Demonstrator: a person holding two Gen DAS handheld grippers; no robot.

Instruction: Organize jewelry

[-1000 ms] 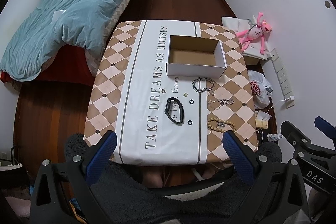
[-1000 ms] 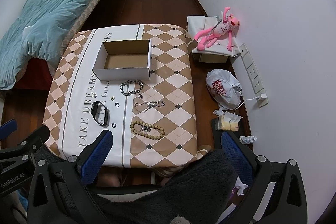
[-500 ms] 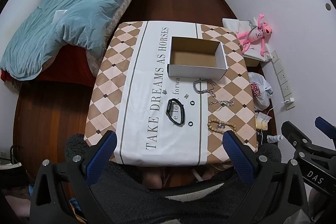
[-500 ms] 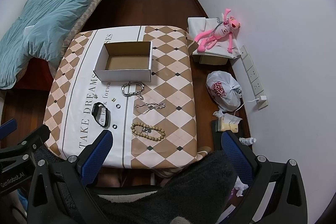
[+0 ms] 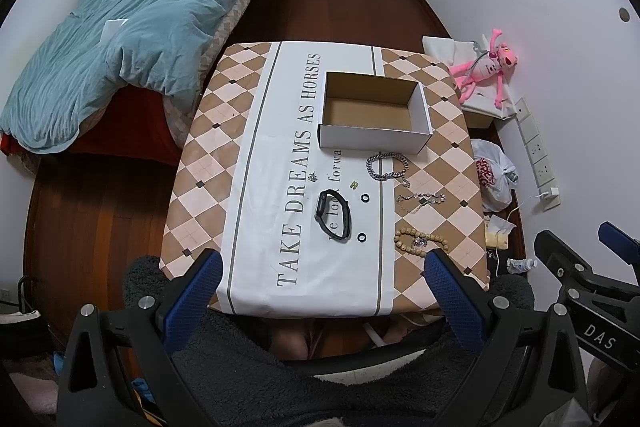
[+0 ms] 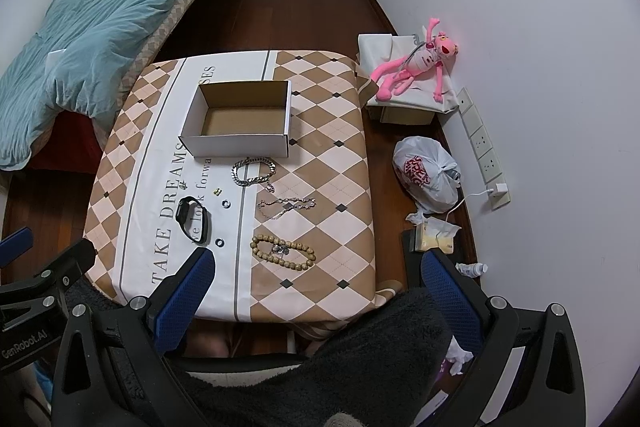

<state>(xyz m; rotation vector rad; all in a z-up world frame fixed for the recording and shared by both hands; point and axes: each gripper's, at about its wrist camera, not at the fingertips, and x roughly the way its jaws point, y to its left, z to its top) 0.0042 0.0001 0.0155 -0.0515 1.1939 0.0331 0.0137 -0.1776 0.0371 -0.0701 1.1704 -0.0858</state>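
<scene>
Ahead of my left gripper (image 5: 320, 267) and right gripper (image 6: 316, 267), both spread wide and holding nothing, jewelry lies loose before an open white cardboard box (image 5: 374, 143). Risk: thin silver chain bracelet (image 6: 286, 206) slipping the fingers. Nearest, tan wooden bead bracelet (image 6: 283, 251).

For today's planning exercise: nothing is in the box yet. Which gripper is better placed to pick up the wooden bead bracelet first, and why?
Probably the right gripper. The wooden bead bracelet lies between its open fingers near the table's front edge; in the left wrist view it sits at the right finger's tip.
</scene>
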